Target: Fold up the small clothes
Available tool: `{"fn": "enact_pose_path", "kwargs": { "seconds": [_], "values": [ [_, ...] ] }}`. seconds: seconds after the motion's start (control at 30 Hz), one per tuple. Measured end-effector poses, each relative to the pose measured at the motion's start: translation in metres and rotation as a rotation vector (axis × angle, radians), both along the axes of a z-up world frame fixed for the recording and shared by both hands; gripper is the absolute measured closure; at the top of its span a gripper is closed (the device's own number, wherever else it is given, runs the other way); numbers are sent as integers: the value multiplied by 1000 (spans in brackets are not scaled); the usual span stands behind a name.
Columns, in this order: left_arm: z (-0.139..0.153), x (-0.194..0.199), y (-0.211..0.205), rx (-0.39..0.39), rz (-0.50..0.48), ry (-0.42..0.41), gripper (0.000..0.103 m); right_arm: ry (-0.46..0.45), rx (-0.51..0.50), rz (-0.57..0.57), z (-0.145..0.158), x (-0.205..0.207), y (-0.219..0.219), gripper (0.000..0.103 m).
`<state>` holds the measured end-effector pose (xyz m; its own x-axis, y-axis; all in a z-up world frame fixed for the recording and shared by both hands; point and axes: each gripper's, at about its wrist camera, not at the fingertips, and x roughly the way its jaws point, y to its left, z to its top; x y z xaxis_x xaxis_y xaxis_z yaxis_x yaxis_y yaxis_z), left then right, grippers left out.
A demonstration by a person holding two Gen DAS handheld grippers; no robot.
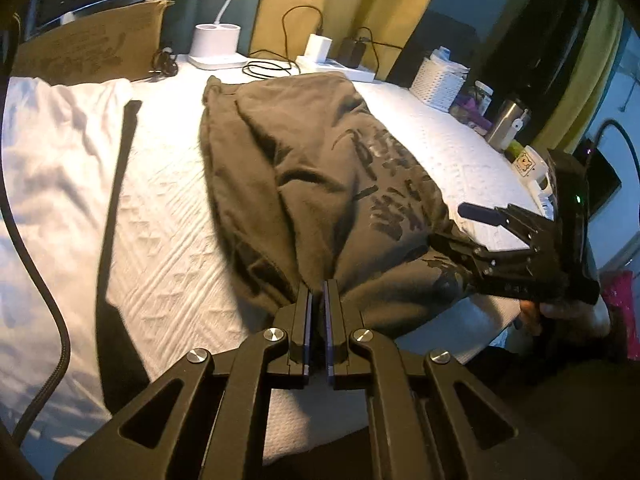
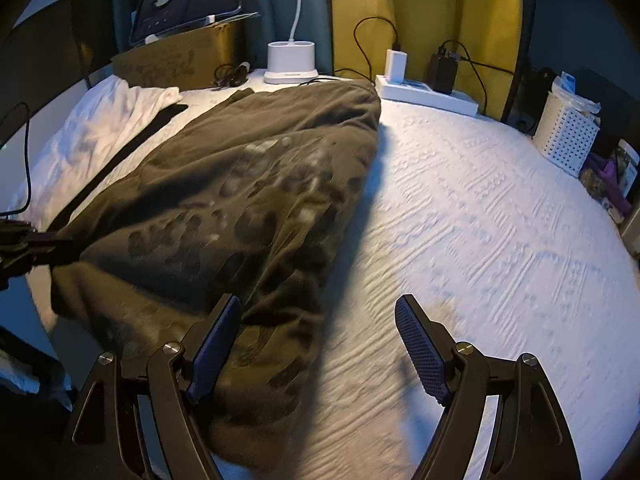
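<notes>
A brown garment with a dark print (image 1: 304,168) (image 2: 248,184) lies bunched on the white textured cover (image 1: 168,216) (image 2: 480,220), running from the near edge toward the back. My left gripper (image 1: 319,286) is shut on the garment's near edge, and the cloth gathers into folds at its pads. In the right wrist view the left gripper (image 2: 60,246) shows at the far left, at the garment's corner. My right gripper (image 2: 319,300) (image 1: 452,226) stands open over the garment's near right edge. Its left finger (image 2: 218,340) is above the cloth and its right finger (image 2: 420,344) is above the bare cover.
A white garment (image 1: 52,152) and a black strap (image 1: 120,184) lie to the left. Along the back stand a cardboard box (image 1: 92,52), a white lamp base (image 1: 216,46) and a power strip with chargers (image 1: 336,66). At the right are a white basket (image 1: 438,82), a steel cup (image 1: 508,122) and a mug (image 1: 528,164).
</notes>
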<state>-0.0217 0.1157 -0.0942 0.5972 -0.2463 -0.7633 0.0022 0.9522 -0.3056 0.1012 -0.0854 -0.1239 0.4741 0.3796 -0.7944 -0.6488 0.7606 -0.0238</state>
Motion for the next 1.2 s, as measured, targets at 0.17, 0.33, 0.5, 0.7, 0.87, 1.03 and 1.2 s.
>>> {"fn": "enact_pose_path", "kwargs": {
  "seconds": [0.17,0.33,0.5,0.7,0.87,1.03,1.2],
  "values": [
    [-4,-6,-4,41,5,19,99,2,21,-8,-8,-13,-6,22],
    [0,-7,-1,34,1,45,99,15,24,6,-8,-21,-16,22],
    [24,-2,5,67,3,13,98,23,20,-1,7,-18,-23,22],
    [39,34,12,79,24,-42,51,-16,59,-17,29,3,-23,22],
    [22,81,14,64,20,-1,48,-21,65,-26,30,27,-15,22],
    [2,116,8,101,-4,50,48,-11,55,-22,24,53,-6,22],
    [-12,134,12,175,10,84,48,5,56,-18,16,76,4,22]
  ]
}}
